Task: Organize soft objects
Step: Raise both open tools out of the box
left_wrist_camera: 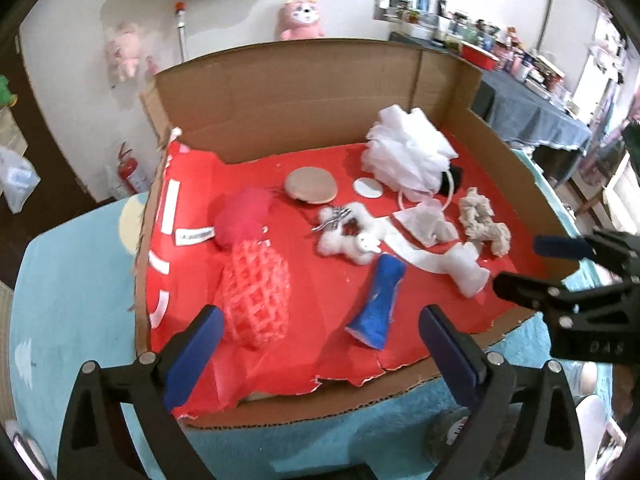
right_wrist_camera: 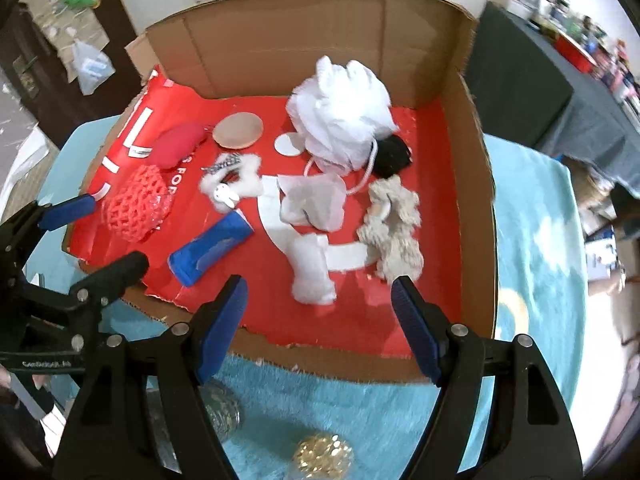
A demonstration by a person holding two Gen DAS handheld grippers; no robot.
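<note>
A cardboard box (left_wrist_camera: 304, 92) lined with red paper holds several soft items. A red net scrubber (left_wrist_camera: 256, 292) and a blue sponge piece (left_wrist_camera: 378, 304) lie just ahead of my left gripper (left_wrist_camera: 320, 316), which is open and empty above the box's near edge. My right gripper (right_wrist_camera: 320, 286) is also open with nothing in it, just over a white cloth wad (right_wrist_camera: 312, 268). A beige knotted rope (right_wrist_camera: 394, 220) lies to its right. Further back are a white mesh pouf (right_wrist_camera: 340, 112), a fluffy white toy (right_wrist_camera: 236, 184), a red pompom (right_wrist_camera: 176, 146) and a beige round puff (right_wrist_camera: 238, 130).
The box sits on a turquoise fluffy rug (right_wrist_camera: 528, 240). Near the right gripper lie a glass jar (right_wrist_camera: 222, 412) and a gold glittery ball (right_wrist_camera: 322, 456). A table with a dark cloth (left_wrist_camera: 532, 116) and many bottles stands at the back right. Pink plush toys (left_wrist_camera: 302, 18) hang on the wall.
</note>
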